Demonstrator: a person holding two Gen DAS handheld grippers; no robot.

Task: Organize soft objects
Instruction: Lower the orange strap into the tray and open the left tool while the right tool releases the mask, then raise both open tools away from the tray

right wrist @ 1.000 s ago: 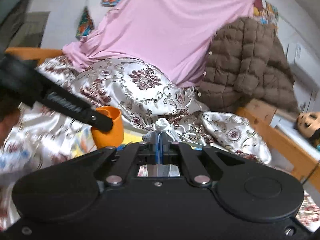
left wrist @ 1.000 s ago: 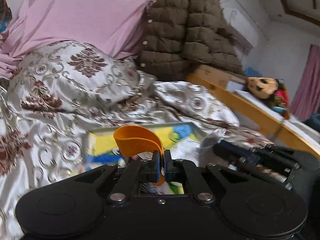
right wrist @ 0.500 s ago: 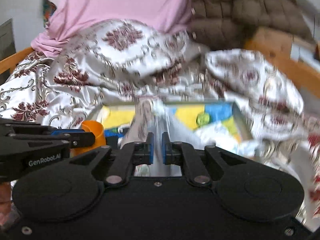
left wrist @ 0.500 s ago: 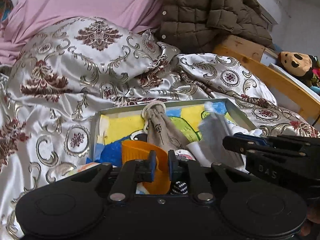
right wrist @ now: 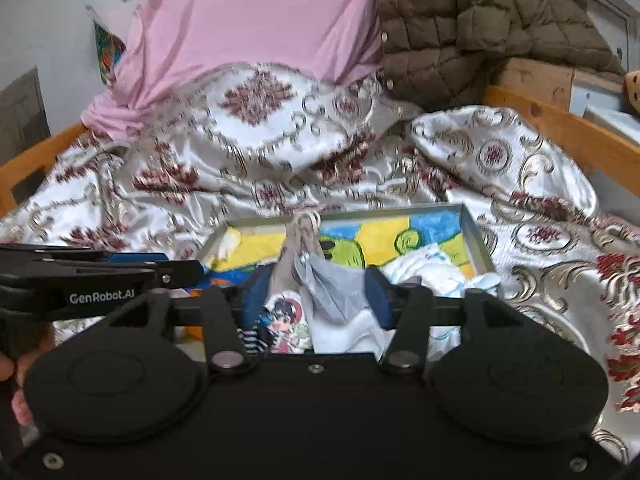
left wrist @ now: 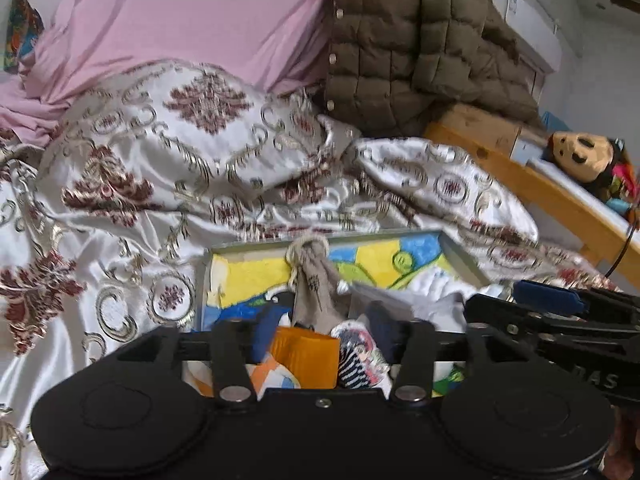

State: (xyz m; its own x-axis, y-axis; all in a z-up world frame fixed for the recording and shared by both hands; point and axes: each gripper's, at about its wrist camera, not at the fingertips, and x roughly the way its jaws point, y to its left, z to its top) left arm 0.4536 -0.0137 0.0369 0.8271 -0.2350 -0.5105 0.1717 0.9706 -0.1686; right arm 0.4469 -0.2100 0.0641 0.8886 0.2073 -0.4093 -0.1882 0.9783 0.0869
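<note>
A shallow grey tray [left wrist: 460, 249] with a bright yellow, blue and green picture bottom lies on the bed; its rim also shows in the right wrist view [right wrist: 474, 236]. In it lie a beige sock [left wrist: 316, 284], an orange soft piece [left wrist: 306, 356], a cartoon-print sock [left wrist: 358, 350] and a grey cloth [right wrist: 334, 288]. My left gripper [left wrist: 320, 332] is open over the orange piece. My right gripper [right wrist: 314, 296] is open over the grey cloth and the cartoon-print sock [right wrist: 286, 320]. White cloth [right wrist: 432, 268] fills the tray's right side.
A white and maroon patterned quilt [left wrist: 192, 152] covers the bed. A pink sheet [left wrist: 192, 20] and a brown padded jacket [left wrist: 420, 40] stand behind it. A wooden bed rail [left wrist: 540, 192] runs along the right, with a plush toy [left wrist: 584, 156] beyond it.
Both grippers have opened. The left one let go of the orange piece, the right one let go of the grey cloth; both pieces now lie in the tray.
</note>
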